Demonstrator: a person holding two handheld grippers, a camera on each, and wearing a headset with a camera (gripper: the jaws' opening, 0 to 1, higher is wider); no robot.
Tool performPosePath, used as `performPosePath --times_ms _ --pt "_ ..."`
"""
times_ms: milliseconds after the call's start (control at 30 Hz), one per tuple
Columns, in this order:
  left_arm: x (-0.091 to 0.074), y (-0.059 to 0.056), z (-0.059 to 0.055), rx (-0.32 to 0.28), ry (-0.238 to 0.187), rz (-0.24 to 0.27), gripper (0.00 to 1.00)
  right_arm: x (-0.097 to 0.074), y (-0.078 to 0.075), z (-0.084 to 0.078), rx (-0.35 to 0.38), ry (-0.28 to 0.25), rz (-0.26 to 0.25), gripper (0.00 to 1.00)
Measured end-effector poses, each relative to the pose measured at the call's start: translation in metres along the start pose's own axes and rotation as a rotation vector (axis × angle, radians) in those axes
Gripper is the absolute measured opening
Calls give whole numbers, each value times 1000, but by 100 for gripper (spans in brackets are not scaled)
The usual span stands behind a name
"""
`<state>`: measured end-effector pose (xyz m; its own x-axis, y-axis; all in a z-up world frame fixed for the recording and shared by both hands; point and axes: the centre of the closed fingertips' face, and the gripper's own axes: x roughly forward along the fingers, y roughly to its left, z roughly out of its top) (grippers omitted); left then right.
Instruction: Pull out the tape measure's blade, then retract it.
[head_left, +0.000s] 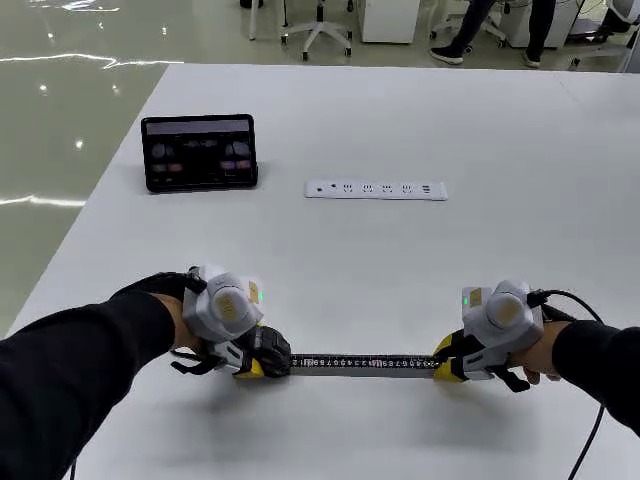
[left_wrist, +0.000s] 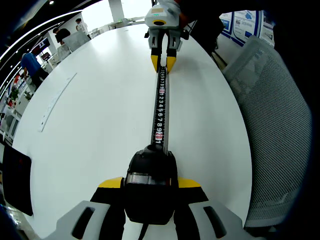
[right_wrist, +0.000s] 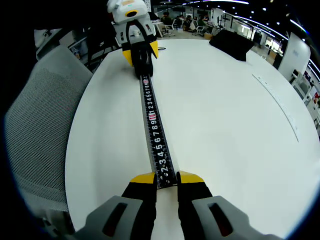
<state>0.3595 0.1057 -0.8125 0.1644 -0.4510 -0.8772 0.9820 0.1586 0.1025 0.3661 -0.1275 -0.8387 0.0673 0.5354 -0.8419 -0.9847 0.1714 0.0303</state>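
A black tape measure case (head_left: 267, 352) lies near the table's front edge, and my left gripper (head_left: 250, 363) is shut on it (left_wrist: 150, 182). Its black blade with white numbers (head_left: 363, 362) runs to the right along the table. My right gripper (head_left: 441, 364) is shut on the blade's end. In the left gripper view the blade (left_wrist: 161, 107) stretches away to the right gripper (left_wrist: 163, 63). In the right gripper view the blade (right_wrist: 154, 134) runs from between my yellow-tipped jaws (right_wrist: 165, 179) to the case (right_wrist: 141, 56) held by the left gripper (right_wrist: 140, 51).
A dark tablet (head_left: 200, 152) stands at the back left of the white table (head_left: 400, 240). A white power strip (head_left: 376, 189) lies mid-table. A grey mesh chair (left_wrist: 280, 130) sits behind the table's front edge. Office chairs and people stand beyond the far edge.
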Motion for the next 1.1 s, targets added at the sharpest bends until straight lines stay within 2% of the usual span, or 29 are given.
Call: performPosePath --times_ms 1100 --pt "0 0 0 1 0 4 33 -6 -2 -10 9 7 -1 10"
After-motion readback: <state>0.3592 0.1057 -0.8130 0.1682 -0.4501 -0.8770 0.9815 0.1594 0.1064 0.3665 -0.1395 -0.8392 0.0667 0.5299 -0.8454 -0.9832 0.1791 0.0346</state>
